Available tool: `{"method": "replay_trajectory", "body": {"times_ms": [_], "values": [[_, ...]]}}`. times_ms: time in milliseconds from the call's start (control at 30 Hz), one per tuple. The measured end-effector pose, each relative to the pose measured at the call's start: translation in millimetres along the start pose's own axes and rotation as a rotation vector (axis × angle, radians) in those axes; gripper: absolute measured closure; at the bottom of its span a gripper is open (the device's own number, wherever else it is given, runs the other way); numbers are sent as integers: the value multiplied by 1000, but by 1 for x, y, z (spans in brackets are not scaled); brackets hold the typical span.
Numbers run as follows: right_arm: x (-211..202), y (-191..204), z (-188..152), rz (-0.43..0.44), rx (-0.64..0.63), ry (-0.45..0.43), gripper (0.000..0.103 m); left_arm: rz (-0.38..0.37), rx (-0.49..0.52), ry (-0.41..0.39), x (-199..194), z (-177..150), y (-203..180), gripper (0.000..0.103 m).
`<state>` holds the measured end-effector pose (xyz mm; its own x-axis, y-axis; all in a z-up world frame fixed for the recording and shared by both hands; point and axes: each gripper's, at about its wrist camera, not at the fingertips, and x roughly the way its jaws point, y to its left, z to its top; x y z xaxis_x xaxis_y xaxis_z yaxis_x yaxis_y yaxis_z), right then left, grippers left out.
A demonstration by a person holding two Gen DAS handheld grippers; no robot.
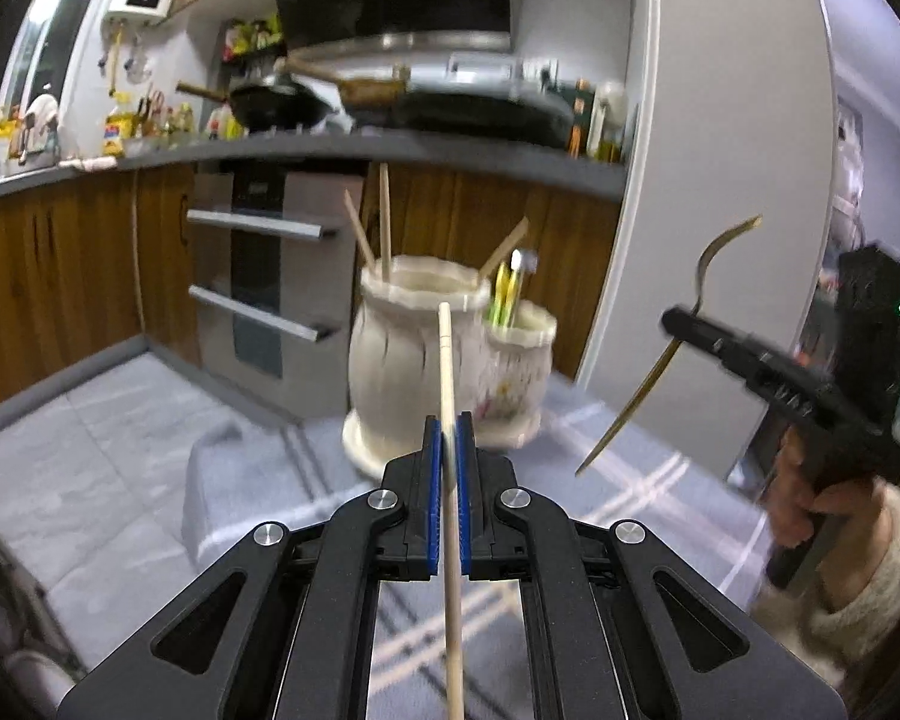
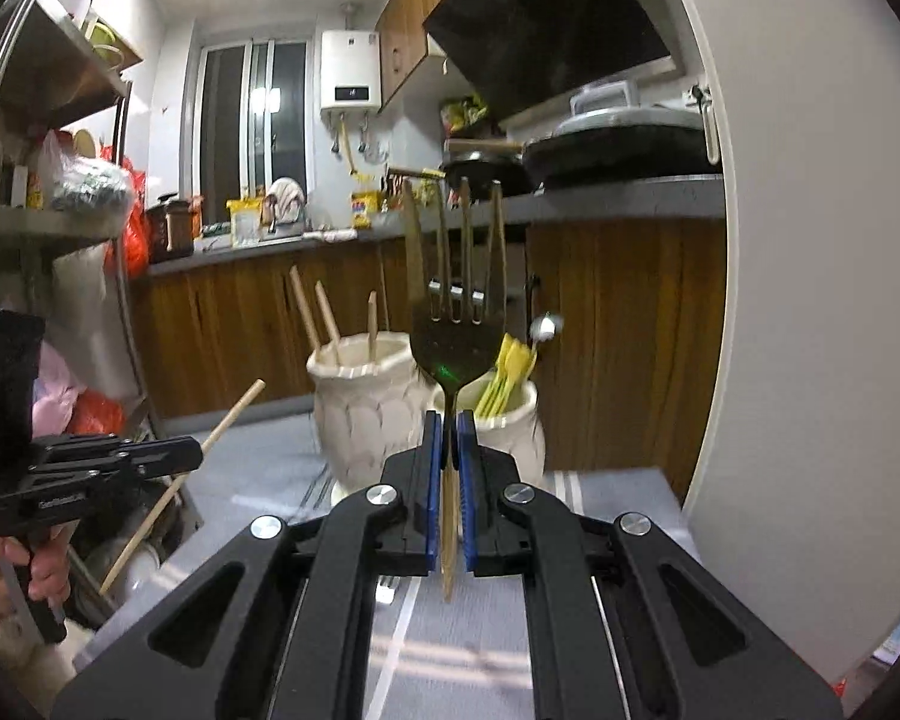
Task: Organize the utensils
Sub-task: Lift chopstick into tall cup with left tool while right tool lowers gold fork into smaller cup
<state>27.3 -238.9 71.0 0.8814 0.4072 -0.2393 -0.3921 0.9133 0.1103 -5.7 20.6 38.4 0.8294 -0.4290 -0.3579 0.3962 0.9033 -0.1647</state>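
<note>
left gripper point(image 1: 448, 420): clenched on a single wooden chopstick point(image 1: 447, 360), which i hold upright and pointing toward the big jar.
right gripper point(image 2: 449, 417): clenched on the neck of a gold fork point(image 2: 453, 354), tines up; in the left view it hangs in the air to the right of the big jar.
big jar point(image 1: 402, 360): my landmark, a white ribbed pot on the grey checked cloth point(image 1: 120, 420); three chopsticks point(image 1: 384, 222) already lean inside it.
small jar point(image 2: 510, 414): touching or just beside the big jar on its right; holds yellow-green handled utensils point(image 2: 507, 375).
step in hand, as i judge it: carry each piece over its own jar and drop it in, chopstick to the big jar, fork probably to the small one.
doing it well: i should bring the chopstick above the big jar's mouth, tip it near vertical, and lower the end past the rim before i let go, steering clear of the leaning sticks.
fork: i would turn it handle down over the small jar, away from the big jar's rim.
caution: both views are blurred, so i cannot tell the exact clearances.
</note>
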Motion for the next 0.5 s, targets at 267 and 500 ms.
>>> {"method": "replay_trajectory", "body": {"times_ms": [267, 500], "values": [[14, -4, 38, 7, 30, -106, 98, -48, -55, -184, 22, 56, 7, 98], [36, -10, 65, 19, 42, -184, 98, 16, -3, -344, 53, 102, -10, 98]]}}
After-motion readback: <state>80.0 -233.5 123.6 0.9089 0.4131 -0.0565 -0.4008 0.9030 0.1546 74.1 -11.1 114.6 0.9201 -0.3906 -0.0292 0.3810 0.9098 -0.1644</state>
